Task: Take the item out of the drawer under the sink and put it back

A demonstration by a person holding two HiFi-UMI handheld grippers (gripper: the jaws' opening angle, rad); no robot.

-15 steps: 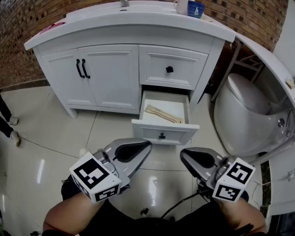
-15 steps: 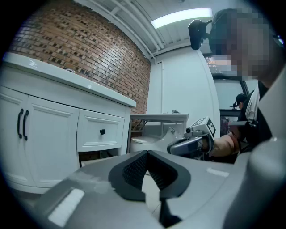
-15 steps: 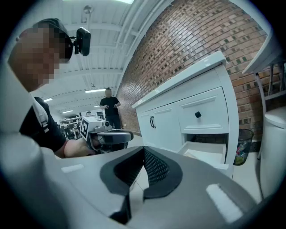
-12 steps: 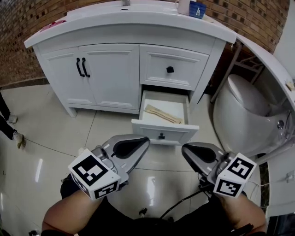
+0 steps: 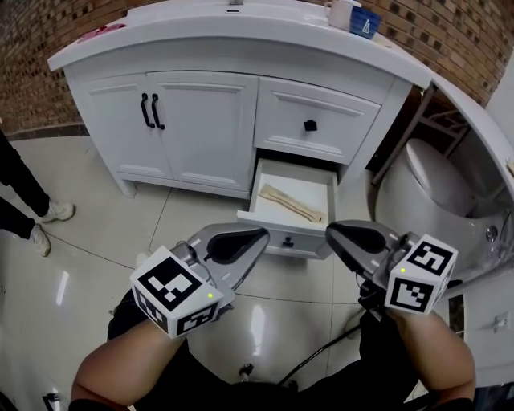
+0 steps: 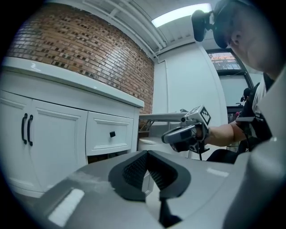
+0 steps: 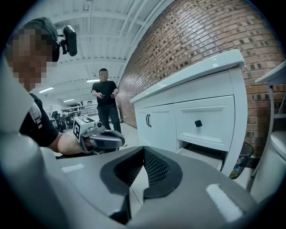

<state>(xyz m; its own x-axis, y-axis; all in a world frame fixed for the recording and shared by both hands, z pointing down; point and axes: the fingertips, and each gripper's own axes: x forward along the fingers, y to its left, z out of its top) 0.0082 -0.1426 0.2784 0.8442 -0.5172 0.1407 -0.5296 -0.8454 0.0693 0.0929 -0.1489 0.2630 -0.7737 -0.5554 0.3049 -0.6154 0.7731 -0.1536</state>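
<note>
The lower drawer of the white vanity is pulled open. Inside it lies a pale wooden item, long and flat. My left gripper hovers above the floor just left of the drawer front, jaws shut and empty. My right gripper hangs at the drawer's right front corner, also shut with nothing held. In the left gripper view the right gripper shows ahead, beside the upper drawer. In the right gripper view the left gripper and the open drawer appear.
A white toilet stands right of the vanity under a slanted white shelf. A cup and blue box sit on the counter. A person's legs are at the left; a person stands behind. A cable runs over the glossy tile floor.
Both grippers have moved forward and up toward the open drawer, and the head view has shifted closer. The jaws stay shut.
</note>
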